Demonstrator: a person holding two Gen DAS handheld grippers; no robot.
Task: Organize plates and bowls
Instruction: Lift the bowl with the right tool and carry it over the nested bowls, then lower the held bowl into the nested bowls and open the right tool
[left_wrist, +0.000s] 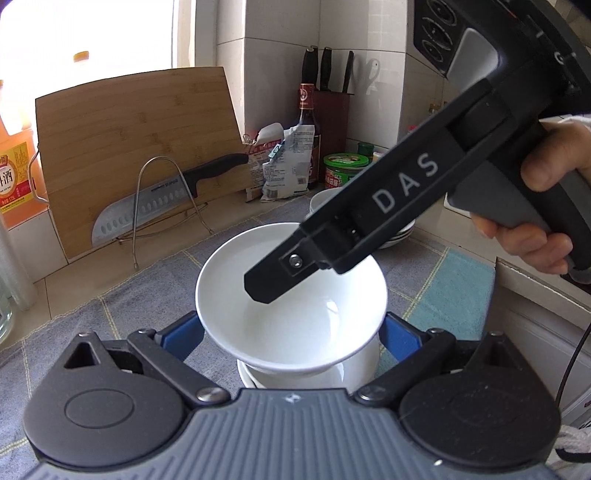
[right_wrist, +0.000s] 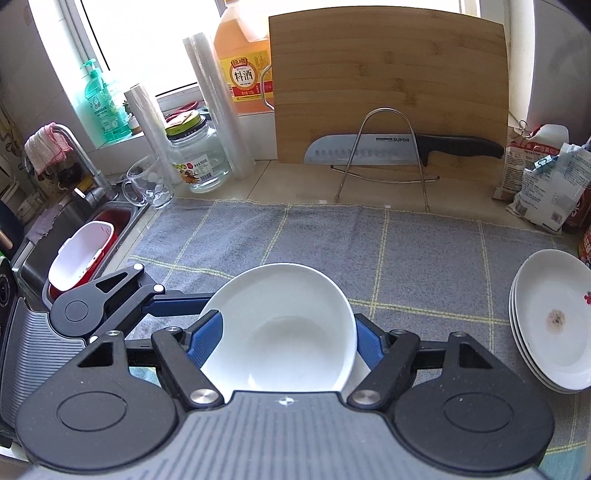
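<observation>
my right gripper is clamped on a white bowl, its blue pads squeezing opposite sides, seemingly to carry it for stacking. my left gripper brackets what looks like a second bowl beneath; i cannot tell whether it grips. both hang over the grey towel, with the plate stack well apart to the right.

My blue fingers flank a plain white bowl over the grey cloth checked in pale yellow lines; the cutting board is honey-brown.
</observation>
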